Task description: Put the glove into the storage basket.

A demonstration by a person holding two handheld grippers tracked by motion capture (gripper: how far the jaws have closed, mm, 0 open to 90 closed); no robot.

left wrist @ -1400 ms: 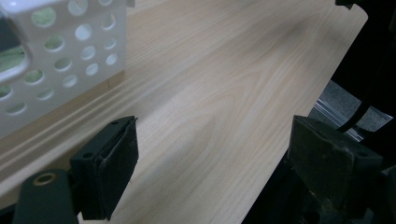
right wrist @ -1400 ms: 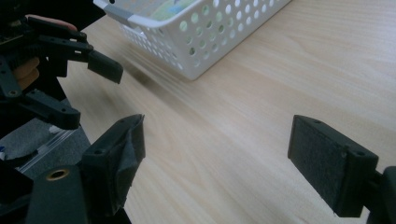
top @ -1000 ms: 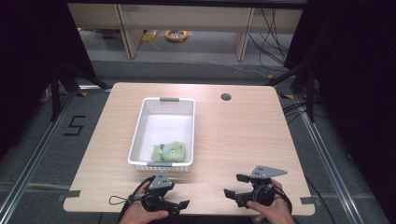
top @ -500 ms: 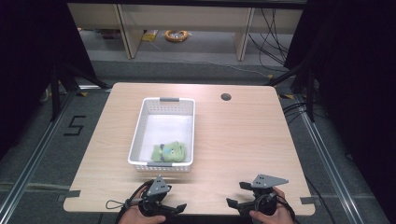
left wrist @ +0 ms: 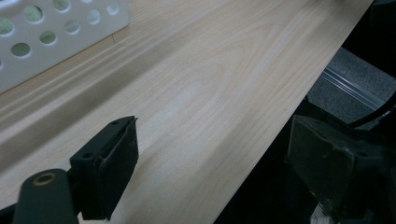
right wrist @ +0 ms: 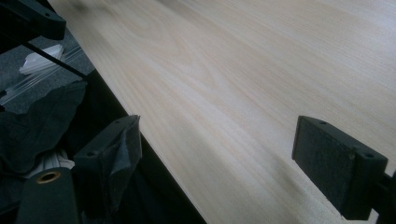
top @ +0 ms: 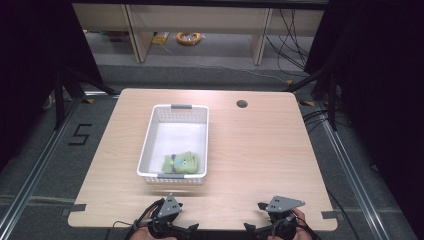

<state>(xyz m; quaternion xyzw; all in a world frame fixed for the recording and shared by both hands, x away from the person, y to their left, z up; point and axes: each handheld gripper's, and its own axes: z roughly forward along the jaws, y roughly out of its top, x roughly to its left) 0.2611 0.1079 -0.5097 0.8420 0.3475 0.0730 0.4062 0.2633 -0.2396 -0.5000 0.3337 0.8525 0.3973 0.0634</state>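
While both hands sat at near table edge in high view, left gripper [top: 169,226] and right gripper [top: 280,226] were well short of white basket [top: 150,145]; green soft toy [top: 181,162] lay in its near end.

Left gripper view: jaws wide, empty, basket wall [left wrist: 51,37] ahead-left.

Right gripper view: jaws wide, empty, over table [right wrist: 261,70] edge.

Likely step: reach for toy. Advice: come over near rim from above, jaws kept wide, close on toy's middle.

A lab or test room set up for recording: a bare light-wood desk [top: 260,150] with a cable hole [top: 242,104] stands between black curtains [top: 380,75], on grey carpet with metal floor rails [top: 30,200], a taped "5" [top: 80,134] and loose cables [top: 295,30].
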